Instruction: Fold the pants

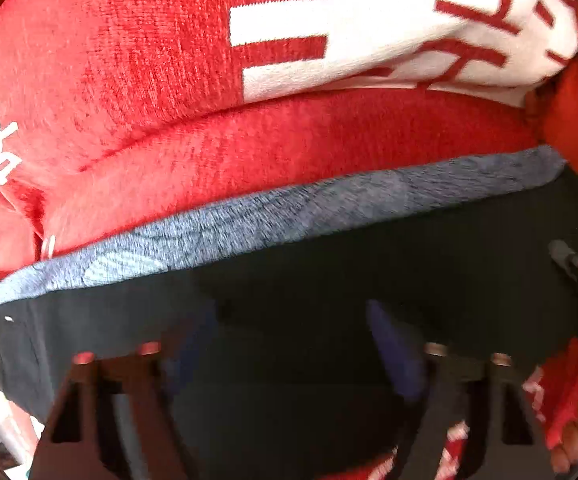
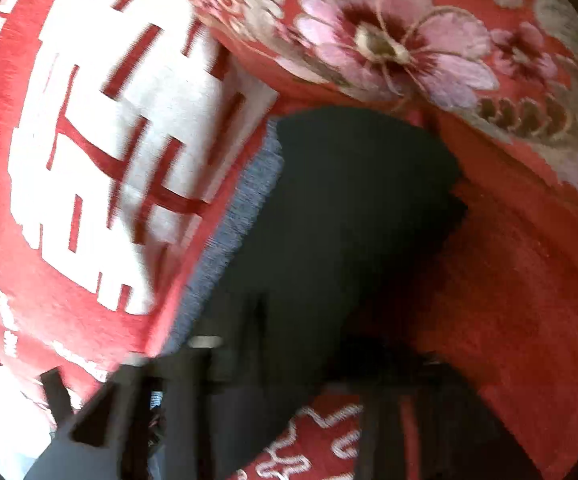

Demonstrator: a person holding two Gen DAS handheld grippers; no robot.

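Dark gripper fingers filled the bottom of both views, with the black pants under them.

Nearest us, the left gripper stood with its jaws wide apart over the black pants, and we saw no cloth pinched between them. Our right gripper showed blurred fingers drawn narrow over the same dark cloth; we could not tell whether they pinched it. Beyond the fingers, the pants lay on a red blanket with white lettering, their grey waistband along the far edge. Farther off in the right view, a flowered red cover rose behind. A hand was cut off at the left view's lower right edge. We saw no containers.
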